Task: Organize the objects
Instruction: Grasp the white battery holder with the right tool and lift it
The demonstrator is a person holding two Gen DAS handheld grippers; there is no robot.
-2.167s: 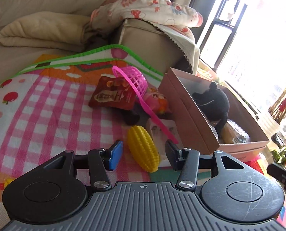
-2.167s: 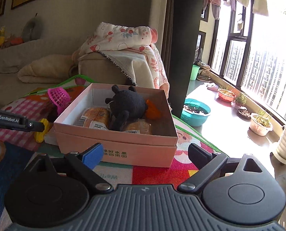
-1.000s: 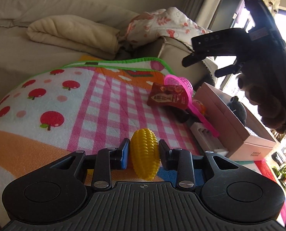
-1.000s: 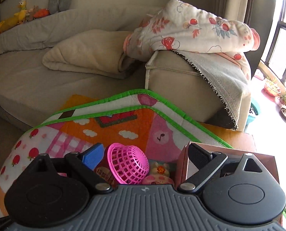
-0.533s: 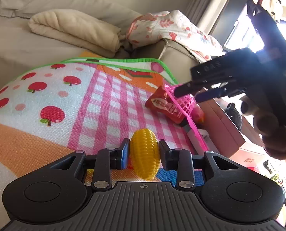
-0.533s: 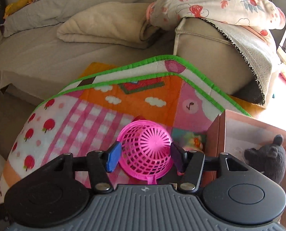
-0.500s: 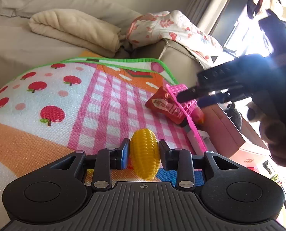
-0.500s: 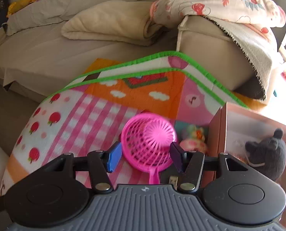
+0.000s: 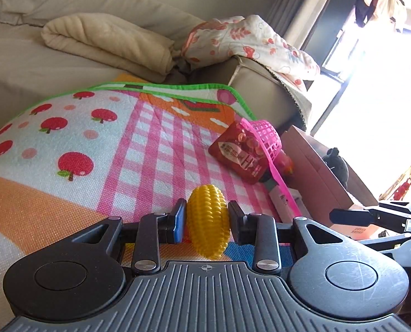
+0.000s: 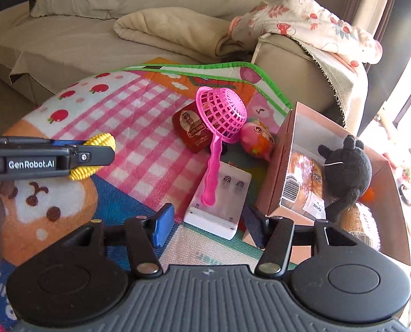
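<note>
The toy corn point(image 9: 208, 221) sat clamped in the left gripper point(image 9: 207, 221) above the mat point(image 9: 150, 144); the right gripper point(image 10: 209, 225), jaws narrowed on nothing, hung near the charger point(image 10: 219, 204). Likely next: carrying the corn into the box point(image 10: 288, 144).

A beige sofa point(image 10: 100, 36) stands behind the patterned play mat point(image 10: 122, 116). A folded cream blanket point(image 10: 172, 30) lies on it. Bright window point(image 9: 371, 105) right of the sofa.

The pink strainer point(image 10: 221, 113) hides part of the red packet point(image 10: 191, 130); window glare washes out the box's point(image 9: 310, 166) far side.
</note>
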